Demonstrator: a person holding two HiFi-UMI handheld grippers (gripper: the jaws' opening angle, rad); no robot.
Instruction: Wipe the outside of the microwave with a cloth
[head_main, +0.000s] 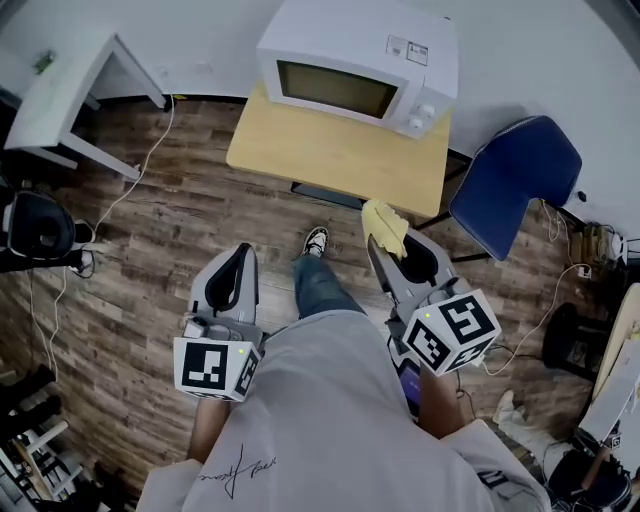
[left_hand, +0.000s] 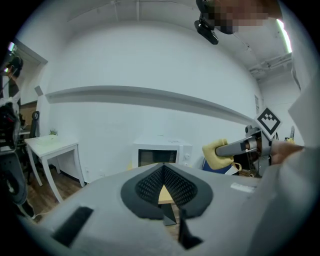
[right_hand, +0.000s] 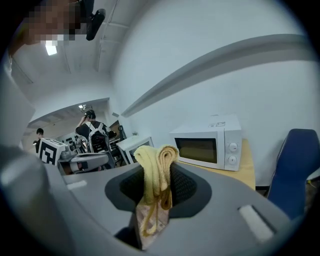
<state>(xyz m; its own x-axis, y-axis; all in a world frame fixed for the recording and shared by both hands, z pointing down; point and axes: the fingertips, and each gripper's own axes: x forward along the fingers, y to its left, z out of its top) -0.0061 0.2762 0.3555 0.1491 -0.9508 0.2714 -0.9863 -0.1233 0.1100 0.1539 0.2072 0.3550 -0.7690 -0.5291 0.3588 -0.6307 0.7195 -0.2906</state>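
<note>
A white microwave stands at the back of a small wooden table ahead of me, door shut. It also shows in the left gripper view as the microwave and in the right gripper view as the microwave. My right gripper is shut on a folded yellow cloth, held in the air short of the table's front edge. The cloth sticks up between the jaws. My left gripper hangs over the floor to the left, jaws closed on nothing, its tip pointing toward the microwave.
A blue chair stands right of the table. A white side table is at the far left, with a cable trailing over the wooden floor. Black gear sits at the left edge. People stand far off.
</note>
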